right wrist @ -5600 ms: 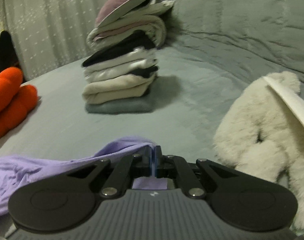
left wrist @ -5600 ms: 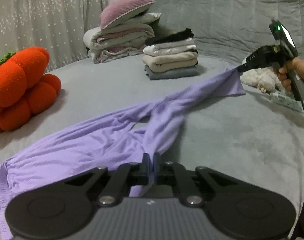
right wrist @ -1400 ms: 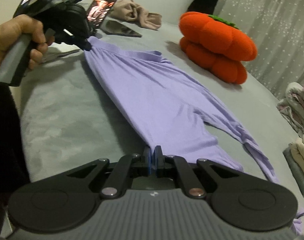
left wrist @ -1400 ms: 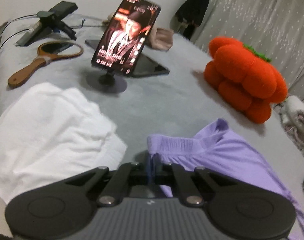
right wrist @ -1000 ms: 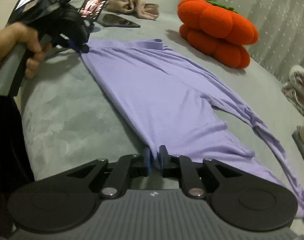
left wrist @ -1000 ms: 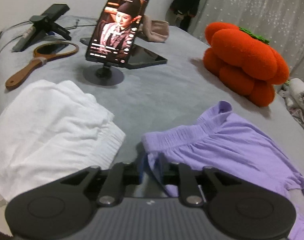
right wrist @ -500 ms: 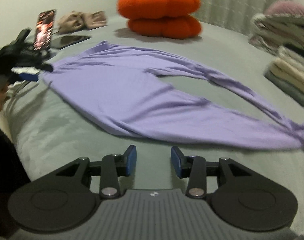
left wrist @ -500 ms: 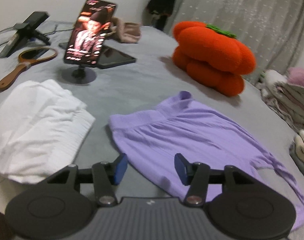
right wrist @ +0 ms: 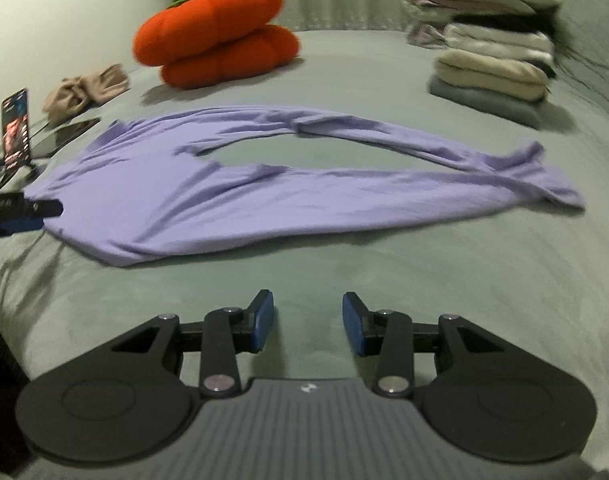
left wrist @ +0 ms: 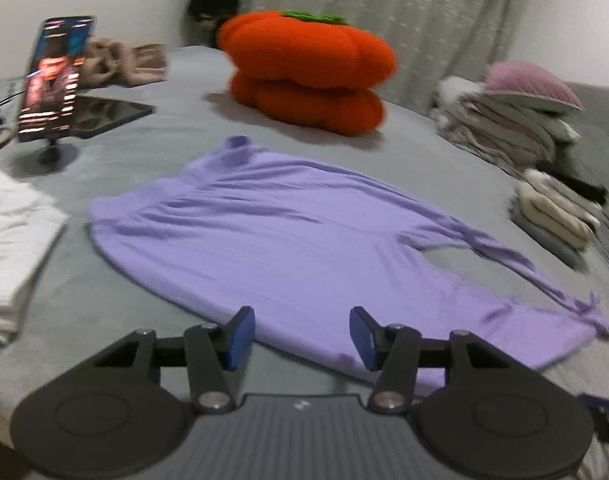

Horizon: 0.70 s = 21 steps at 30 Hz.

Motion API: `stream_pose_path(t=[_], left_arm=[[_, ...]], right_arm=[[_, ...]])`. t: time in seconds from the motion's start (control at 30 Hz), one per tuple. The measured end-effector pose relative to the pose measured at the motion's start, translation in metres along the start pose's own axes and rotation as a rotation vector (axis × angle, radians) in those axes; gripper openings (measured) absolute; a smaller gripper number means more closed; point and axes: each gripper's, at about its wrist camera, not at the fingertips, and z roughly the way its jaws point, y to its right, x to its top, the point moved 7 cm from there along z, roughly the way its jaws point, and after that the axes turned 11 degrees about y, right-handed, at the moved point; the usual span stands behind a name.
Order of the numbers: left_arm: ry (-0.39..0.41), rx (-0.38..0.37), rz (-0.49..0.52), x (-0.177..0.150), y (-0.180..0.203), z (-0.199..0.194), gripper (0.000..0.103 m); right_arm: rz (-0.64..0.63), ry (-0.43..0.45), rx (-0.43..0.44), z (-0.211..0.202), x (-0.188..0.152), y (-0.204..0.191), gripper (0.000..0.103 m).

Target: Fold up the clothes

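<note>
Purple trousers (left wrist: 296,240) lie spread flat on the grey bed, waistband to the left, both legs running right; they also show in the right wrist view (right wrist: 208,196). My left gripper (left wrist: 300,334) is open and empty, hovering at the near edge of the trousers. My right gripper (right wrist: 307,322) is open and empty over bare bed, a short way in front of the trousers. The left gripper's fingers (right wrist: 32,210) show at the left edge of the right wrist view, beside the waistband corner.
An orange pumpkin cushion (left wrist: 308,72) sits behind the trousers. A stack of folded clothes (right wrist: 496,64) and a pile of bedding (left wrist: 512,120) stand at the right. A phone on a stand (left wrist: 52,80), a tablet (left wrist: 108,114) and white cloth (left wrist: 12,232) lie at the left.
Both grippers opened and let go of the trousers, then drew back and turned. The trousers now lie flat on the bed.
</note>
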Motion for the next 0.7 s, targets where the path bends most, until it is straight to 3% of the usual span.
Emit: stream_pose_path(t=[0.7], left_arm=[[-0.004, -0.398, 0.296, -0.042, 0.118, -0.010, 0.054]], right_arm=[[0.159, 0.063, -0.113, -0.014, 0.007, 0.073, 0.043]])
